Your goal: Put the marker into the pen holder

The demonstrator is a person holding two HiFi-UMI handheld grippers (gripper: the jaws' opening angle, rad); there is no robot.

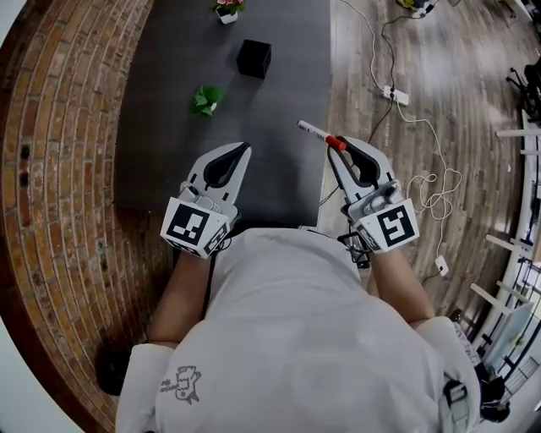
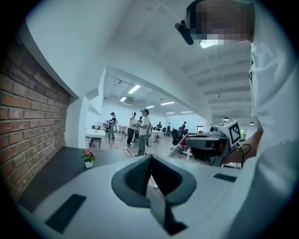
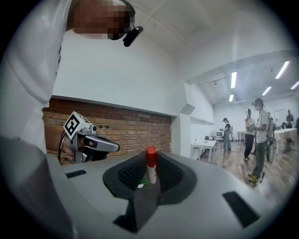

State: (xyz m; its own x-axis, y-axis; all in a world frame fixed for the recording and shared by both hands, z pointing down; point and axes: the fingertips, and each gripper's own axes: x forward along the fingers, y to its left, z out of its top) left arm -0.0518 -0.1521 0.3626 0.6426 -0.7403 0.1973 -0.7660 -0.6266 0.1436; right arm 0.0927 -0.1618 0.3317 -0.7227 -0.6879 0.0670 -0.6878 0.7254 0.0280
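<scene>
- White shirt [image 1: 296, 338] fills the bottom of the head view, and just past it both grippers hang over the near edge of the dark desk [image 1: 161, 144]. The right gripper [image 1: 337, 143] has its fingers pinched on the marker [image 1: 313, 131] close to the red cap. The white barrel pokes out to the left, lying roughly flat. The left gripper [image 1: 245, 149] has its fingers pressed together on nothing.
- Same view: the pen holder [image 1: 254, 57], a black cube, sits well apart from the marker, further up the desk and a bit to the left. A green thing [image 1: 206, 100] lies between the left gripper and the holder, with a flower pot [image 1: 226, 10] beyond. So imo the step is carry plus reorient. Tip the barrel upright first, then come down on the opening from straight above and steer clear of the green thing.
- Left gripper view: fingers closed and empty, flower pot [image 2: 88, 158] ahead on the desk, no holder in sight. I'd leave this one out of the way unless the holder looks like it'll slide.
- Right gripper view: the marker [image 3: 152, 175] stands between the clamped fingers, red cap on top. Gripping near the cap leaves a long free end that could swing, so go slow. I'd only let go once that end is well inside.
</scene>
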